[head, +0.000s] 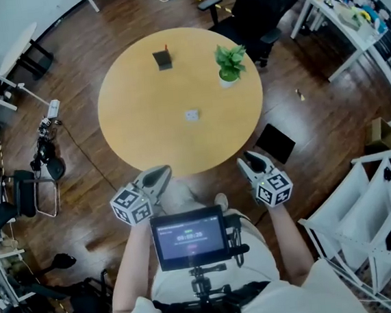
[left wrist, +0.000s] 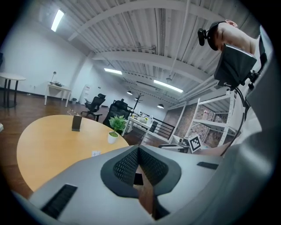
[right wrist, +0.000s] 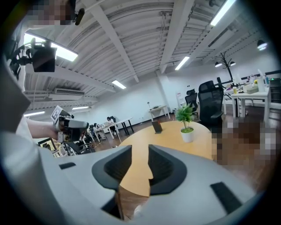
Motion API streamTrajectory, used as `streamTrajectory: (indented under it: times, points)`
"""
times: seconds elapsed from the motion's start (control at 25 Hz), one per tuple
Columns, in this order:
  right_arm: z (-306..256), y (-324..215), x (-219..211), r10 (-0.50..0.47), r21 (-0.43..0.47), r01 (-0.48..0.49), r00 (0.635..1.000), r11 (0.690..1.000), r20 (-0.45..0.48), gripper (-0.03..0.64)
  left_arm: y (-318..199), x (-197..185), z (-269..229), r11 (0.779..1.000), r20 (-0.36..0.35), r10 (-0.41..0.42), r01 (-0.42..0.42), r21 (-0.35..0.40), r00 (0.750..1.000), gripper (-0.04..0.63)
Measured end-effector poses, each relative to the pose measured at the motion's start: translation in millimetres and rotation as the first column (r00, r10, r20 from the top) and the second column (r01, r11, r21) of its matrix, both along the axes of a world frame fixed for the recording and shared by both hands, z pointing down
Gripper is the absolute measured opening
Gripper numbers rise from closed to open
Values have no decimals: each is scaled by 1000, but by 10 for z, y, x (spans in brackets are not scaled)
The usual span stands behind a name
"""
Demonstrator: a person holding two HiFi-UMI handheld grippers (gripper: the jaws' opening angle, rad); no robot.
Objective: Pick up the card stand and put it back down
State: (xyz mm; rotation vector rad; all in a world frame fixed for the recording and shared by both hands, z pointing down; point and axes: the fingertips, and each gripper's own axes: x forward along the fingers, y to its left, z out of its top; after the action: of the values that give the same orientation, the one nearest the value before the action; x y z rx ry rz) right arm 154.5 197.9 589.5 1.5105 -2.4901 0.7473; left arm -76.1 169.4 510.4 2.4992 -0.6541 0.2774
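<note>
Judging by how things lie, you have the whole job ahead of you — the card stand [head: 163, 59] stands upright on the round wooden surface [head: 145, 136], toward the upper middle of the head view and well apart from both tools. Your left gripper [head: 161, 173] hangs just off the near rim at the surface's lower left, its fingers [left wrist: 127, 165] pressed together with nothing between them. Your right gripper [head: 248, 158] hangs off the rim at lower right, fingers [right wrist: 164, 165] apart and empty. Reaching, grasping, lifting and setting down are all left to do.

The potted plant [head: 229, 63] stands to the right of the stand, near it but not touching. A small white thing [head: 191, 115] lies nearer the centre — too small to name. Whether the stand holds a card I cannot tell; it reads only as a dark little block with a speck of red on top. The mounted screen [head: 189, 237] at the bottom hides your lap.
</note>
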Motion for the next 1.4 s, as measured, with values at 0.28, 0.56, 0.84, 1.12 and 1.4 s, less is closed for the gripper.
streamTrajectory:
  times: [0.28, 0.56, 0.84, 1.12, 1.4]
  points:
    - [27, 250, 213, -14, 16, 14, 1000, 1000, 24, 133, 431, -60, 183, 996, 14, -82, 83, -26, 997, 0]
    - [36, 434, 274, -48, 23, 47, 998, 999, 37, 133, 704, 2, 165, 992, 15, -120, 121, -25, 993, 0]
    - [-108, 516, 226, -76, 74, 72, 996, 995, 48, 126, 765, -64, 152, 990, 3, -141, 141, -17, 990, 0]
    - [-353, 524, 103, -109, 179, 88, 988, 980, 107, 126, 690, -289, 16, 988, -41, -150, 151, 21, 988, 0]
    - [-359, 272, -238, -65, 158, 48, 992, 986, 105, 126, 532, -847, 9, 986, -85, -167, 169, 12, 982, 0]
